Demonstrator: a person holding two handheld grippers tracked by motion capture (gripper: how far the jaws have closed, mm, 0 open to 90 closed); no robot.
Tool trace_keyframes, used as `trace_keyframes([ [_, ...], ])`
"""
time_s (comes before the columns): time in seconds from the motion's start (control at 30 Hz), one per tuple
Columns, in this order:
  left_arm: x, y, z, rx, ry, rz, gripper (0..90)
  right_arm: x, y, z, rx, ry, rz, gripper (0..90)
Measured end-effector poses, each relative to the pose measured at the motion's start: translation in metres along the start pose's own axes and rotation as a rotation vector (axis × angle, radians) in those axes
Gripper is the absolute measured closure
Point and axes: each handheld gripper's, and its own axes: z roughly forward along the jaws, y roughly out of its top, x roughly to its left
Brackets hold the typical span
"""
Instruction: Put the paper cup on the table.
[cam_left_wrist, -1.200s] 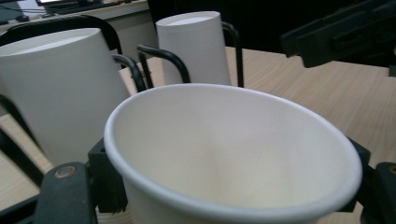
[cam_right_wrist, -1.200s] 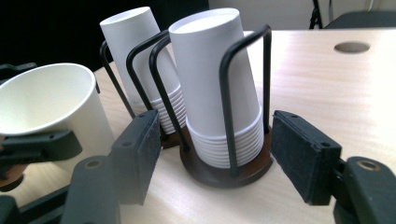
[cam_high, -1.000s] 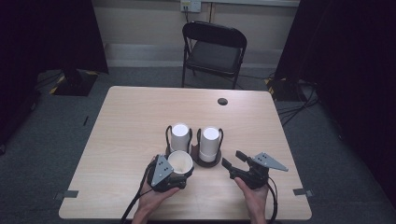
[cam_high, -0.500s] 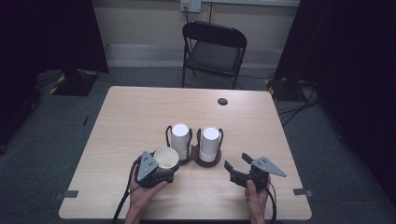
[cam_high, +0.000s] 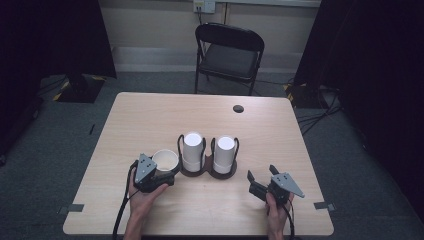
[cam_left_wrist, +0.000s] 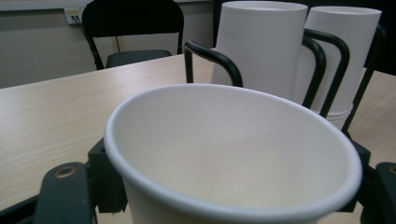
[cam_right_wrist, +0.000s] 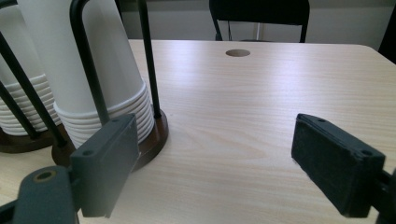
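Between left gripper (cam_high: 161, 176) fingers, upright paper cup (cam_high: 165, 160), beside holder (cam_high: 207, 170)

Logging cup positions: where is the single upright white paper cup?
In the high view, the white paper cup sits in the left gripper, just left of the cup holder.
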Motion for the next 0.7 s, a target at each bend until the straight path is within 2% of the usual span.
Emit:
trace_keyframes([
  [0.23,0.010,0.003,-0.001,-0.017,0.044,-0.023,21.8,0.001,-0.003,-0.004,-0.038,0.006,-0.023,14.1],
  [0.3,0.014,0.006,0.000,-0.029,0.056,-0.039,21.7,0.001,-0.003,-0.004,-0.040,0.003,-0.020,14.0],
  [0.43,0.020,0.011,0.002,-0.025,0.086,-0.034,21.7,0.000,-0.003,-0.004,-0.045,-0.001,-0.011,13.8],
  [0.47,0.022,0.013,0.002,-0.032,0.083,-0.046,21.7,0.001,-0.003,-0.005,-0.049,-0.011,-0.015,13.8],
  [0.57,0.027,0.017,0.004,-0.041,0.092,-0.046,21.6,0.001,-0.004,-0.006,-0.065,-0.041,-0.005,13.8],
  [0.63,0.032,0.019,0.007,-0.041,0.091,-0.044,21.6,0.000,-0.004,-0.006,-0.071,-0.045,0.009,13.8],
  [0.7,0.036,0.022,0.010,-0.053,0.108,-0.058,21.6,0.000,-0.004,-0.006,-0.064,-0.040,0.007,13.9],
])
